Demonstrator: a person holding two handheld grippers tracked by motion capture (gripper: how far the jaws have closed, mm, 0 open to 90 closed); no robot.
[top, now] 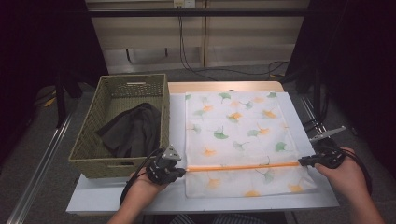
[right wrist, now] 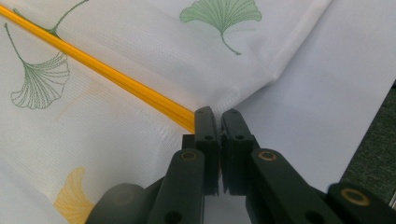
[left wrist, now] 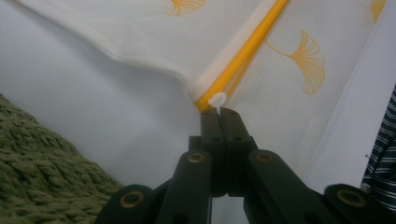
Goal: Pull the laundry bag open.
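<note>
Jaws of the left gripper are pinched on the white zip pull; those of the right gripper are clamped on the bag's edge at the orange zip's far end. Lying flat centre-right on the table, the mesh bag looks light, limp and prone to bunching, so hold the pull and keep the opposite end taut.

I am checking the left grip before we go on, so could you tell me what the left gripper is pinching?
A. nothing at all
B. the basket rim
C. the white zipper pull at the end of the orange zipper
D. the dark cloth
C: in the left gripper view the left gripper has its jaws closed on the white zipper pull at the end of the orange zipper.
</note>
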